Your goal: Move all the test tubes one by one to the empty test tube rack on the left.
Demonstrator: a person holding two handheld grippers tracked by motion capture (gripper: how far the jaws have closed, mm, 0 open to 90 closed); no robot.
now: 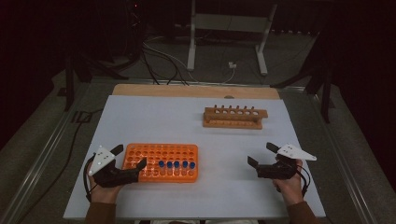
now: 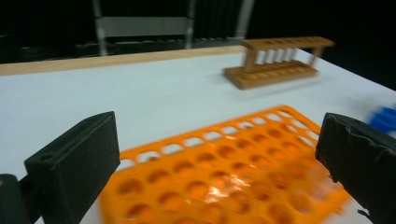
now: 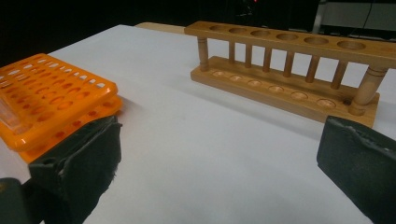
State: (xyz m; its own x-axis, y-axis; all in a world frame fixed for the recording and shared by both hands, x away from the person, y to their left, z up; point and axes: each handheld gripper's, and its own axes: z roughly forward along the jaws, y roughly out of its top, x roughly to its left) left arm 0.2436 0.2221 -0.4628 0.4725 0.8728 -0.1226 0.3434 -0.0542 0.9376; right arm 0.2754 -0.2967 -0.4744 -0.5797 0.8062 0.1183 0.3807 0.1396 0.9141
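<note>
An orange tube rack (image 1: 161,154) lies on the white table at the near left, with several blue-capped tubes (image 1: 176,164) in its front row. My left gripper (image 1: 130,156) hovers at the rack's left end, open, nothing between its jaws. In the left gripper view the jaws of this gripper (image 2: 217,140) stand wide over the rack's empty holes (image 2: 224,172), and blue caps (image 2: 385,116) blur at the right edge. My right gripper (image 1: 261,154) is open at the near right, on bare table. Its own view looks between the jaws of the right gripper (image 3: 219,149) at a wooden rack (image 3: 289,70) and the orange rack (image 3: 46,98).
The empty wooden tube rack (image 1: 235,116) stands at the back right of the table (image 1: 154,121). A strip of bare wood (image 1: 187,90) runs along the far edge. Behind it are a metal stand (image 1: 229,28) and cables (image 1: 163,60) on the floor.
</note>
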